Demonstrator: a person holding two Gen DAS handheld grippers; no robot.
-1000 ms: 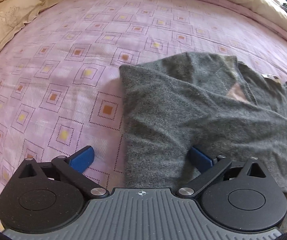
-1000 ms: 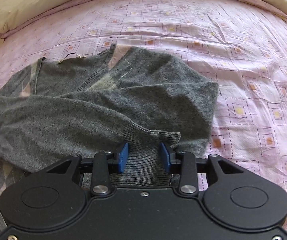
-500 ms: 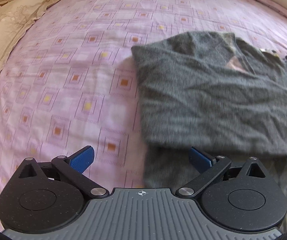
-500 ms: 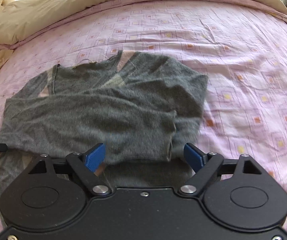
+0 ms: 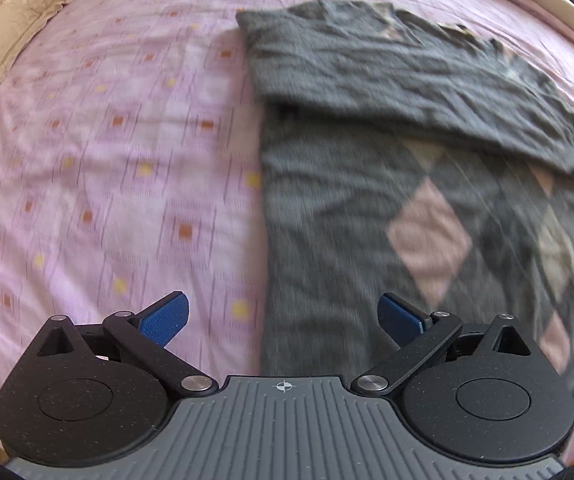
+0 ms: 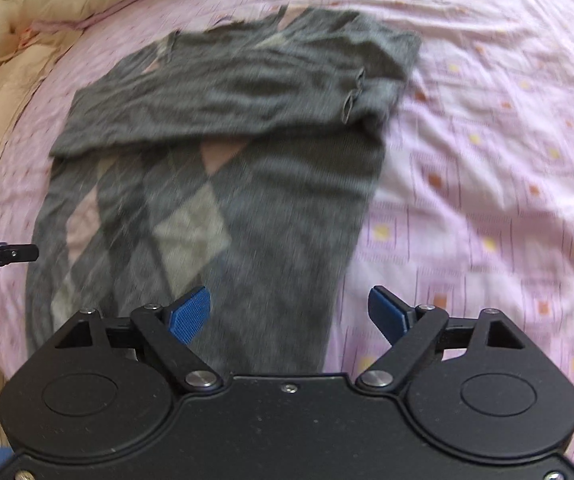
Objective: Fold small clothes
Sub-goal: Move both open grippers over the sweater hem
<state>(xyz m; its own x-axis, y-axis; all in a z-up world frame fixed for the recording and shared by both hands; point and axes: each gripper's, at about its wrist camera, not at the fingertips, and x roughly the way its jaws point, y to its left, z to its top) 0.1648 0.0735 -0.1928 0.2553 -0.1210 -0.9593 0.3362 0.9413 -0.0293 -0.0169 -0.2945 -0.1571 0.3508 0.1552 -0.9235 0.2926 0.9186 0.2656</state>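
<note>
Sweater (image 6: 223,128) lies flat on the bed (image 6: 487,140), in the middle of the pink sheet. It is grey with pink and pale diamonds. Both sleeves are folded across the chest, with the cuffs near its right side. The bottom half is still spread out long toward the near edge, so it looks about half done. Left gripper (image 5: 283,320) and right gripper (image 6: 289,306) hang above the hem with jaws spread wide, holding nothing.

Both wrist views look down, sharing the sweater (image 5: 327,208).
</note>
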